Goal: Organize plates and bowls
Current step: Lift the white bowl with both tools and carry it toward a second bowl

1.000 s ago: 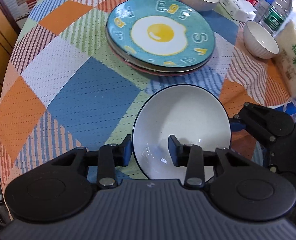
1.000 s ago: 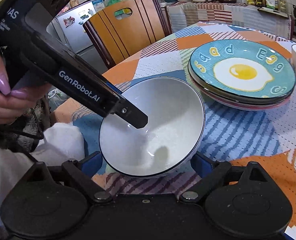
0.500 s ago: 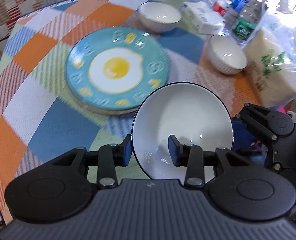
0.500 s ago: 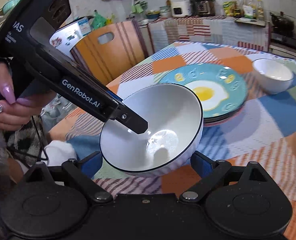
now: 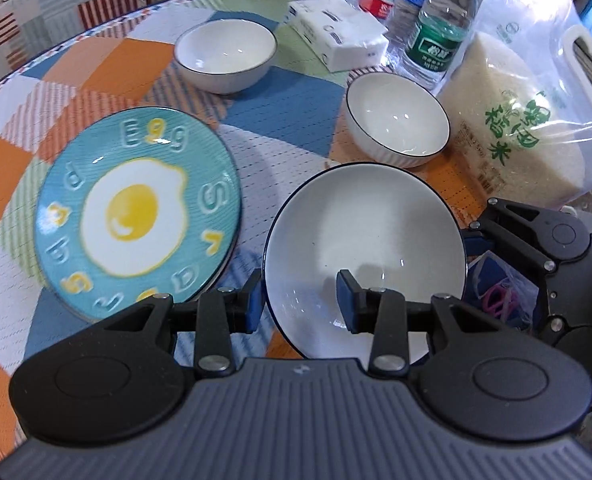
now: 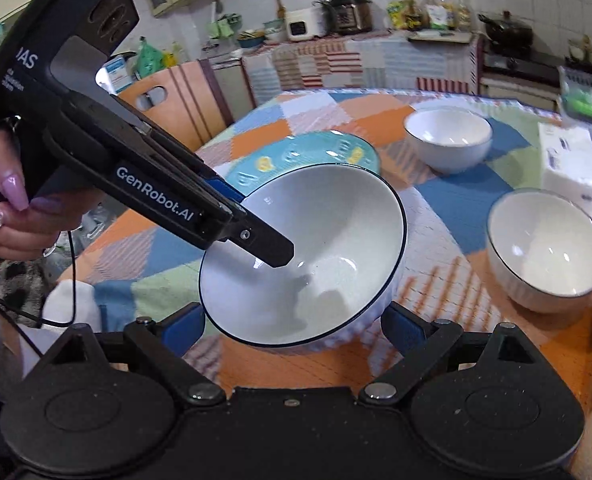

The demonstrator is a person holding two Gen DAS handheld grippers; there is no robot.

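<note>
**A bowl carried between two claws toward the other bowls**

The left claw is clenched on the near rim of a white bowl with a dark edge, one pad inside the wall and one outside. The bowl hangs tilted above the surface, clear of the cloth. From the right wrist view the right claw stands released: its blue pads flank the bowl's lower wall on both sides, and I cannot tell whether either touches it. It looks placed to steady or catch the bowl, not to carry it.

Two matching bowls sit on the checked cloth, one near the bag of rice and one farther back. The carried bowl hovers just short of the nearer one, so nesting it there seems the likely aim. The plates are already stacked: the blue egg plate lies on top of at least one other.

Readable writing: "Egg" in raised letters on the plate, with more letters around its rim; "GenRobot.AI" on the left claw's arm; large green Chinese characters on the rice bag. The water bottle has a green label too small to read. A tissue pack lies behind.
</note>
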